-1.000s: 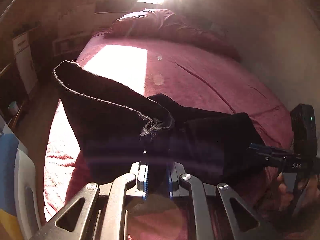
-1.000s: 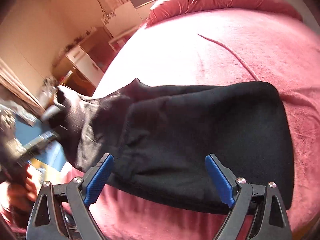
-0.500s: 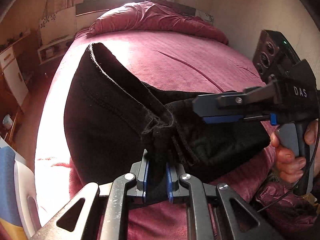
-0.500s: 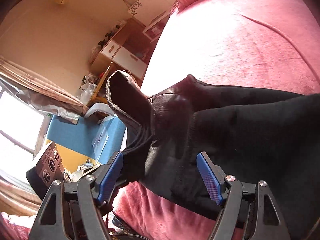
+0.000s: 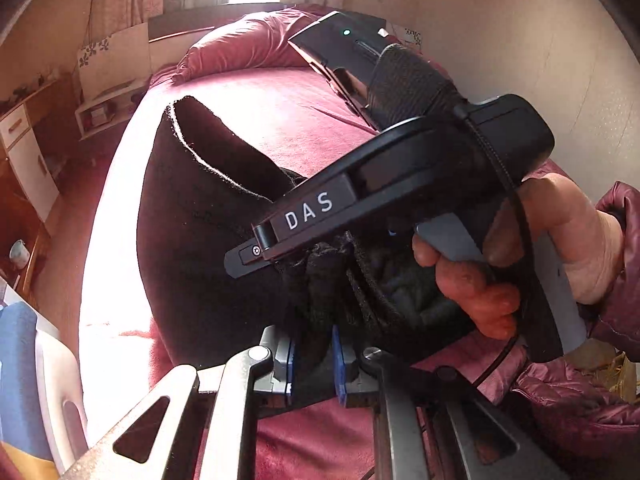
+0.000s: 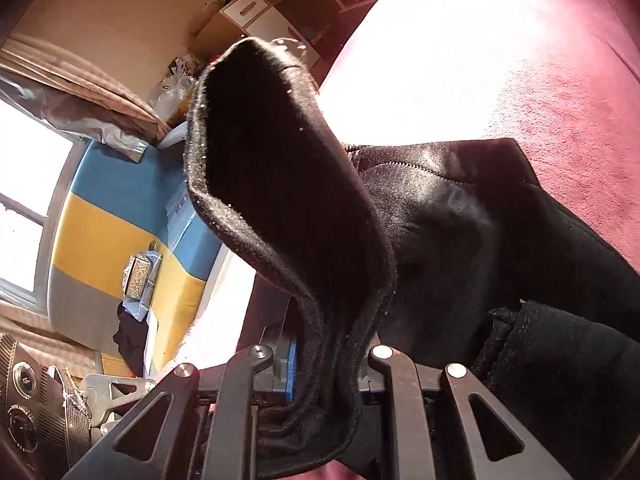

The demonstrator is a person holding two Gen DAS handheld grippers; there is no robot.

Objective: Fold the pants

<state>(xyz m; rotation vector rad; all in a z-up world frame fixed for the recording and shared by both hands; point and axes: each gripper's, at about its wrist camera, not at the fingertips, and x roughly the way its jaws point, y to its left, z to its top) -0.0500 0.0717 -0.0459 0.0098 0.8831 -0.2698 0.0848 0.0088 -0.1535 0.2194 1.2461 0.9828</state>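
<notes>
Both pairs of jaws are pinching fabric: the left gripper [image 5: 313, 364] is clamping a thick bunched fold of the soft black knit pants [image 5: 208, 248], and the right gripper [image 6: 328, 364], its jaws having just been closing, is now gripping the ribbed, lint-flecked hem edge beside it. The pants are lying on a plush crimson bedspread [image 5: 280, 120], one opening standing up in a curved lip.
</notes>
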